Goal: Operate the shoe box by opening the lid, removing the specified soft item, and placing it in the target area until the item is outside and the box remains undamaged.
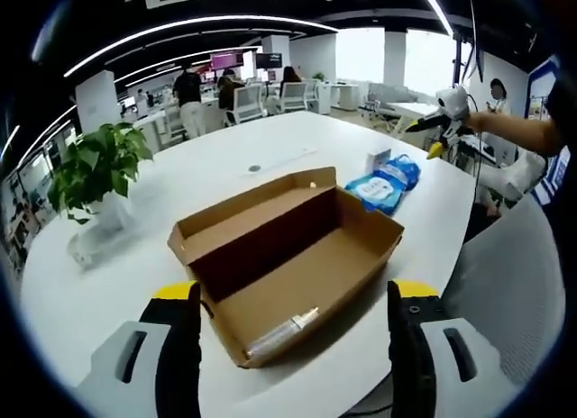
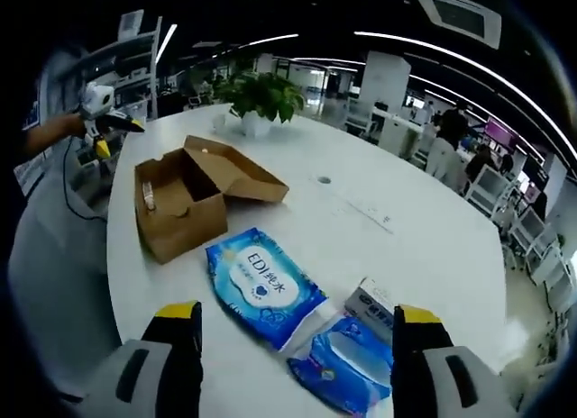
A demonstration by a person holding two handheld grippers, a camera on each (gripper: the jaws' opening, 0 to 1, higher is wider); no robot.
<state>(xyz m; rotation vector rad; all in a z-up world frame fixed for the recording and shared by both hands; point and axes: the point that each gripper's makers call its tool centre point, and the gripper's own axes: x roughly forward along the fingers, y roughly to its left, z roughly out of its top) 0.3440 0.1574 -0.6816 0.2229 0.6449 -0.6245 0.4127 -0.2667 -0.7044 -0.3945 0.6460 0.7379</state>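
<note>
The brown cardboard shoe box (image 1: 297,265) stands open on the white table, its lid folded back behind it. A small clear tube (image 1: 284,332) lies inside near the front corner. Two blue soft wipe packs (image 1: 386,182) lie on the table outside the box. In the right gripper view the larger pack (image 2: 261,287) lies just ahead and the smaller pack (image 2: 347,364) near the right jaw, with the box (image 2: 180,202) farther left. My left gripper (image 1: 295,292) is open just before the box, holding nothing. My right gripper (image 2: 297,312) is open above the packs.
A potted plant (image 1: 95,170) stands on the round white table (image 1: 225,157) left of the box. A small white carton (image 2: 374,301) sits beside the packs. A grey chair (image 1: 514,283) is at the table's edge. People and desks fill the office behind.
</note>
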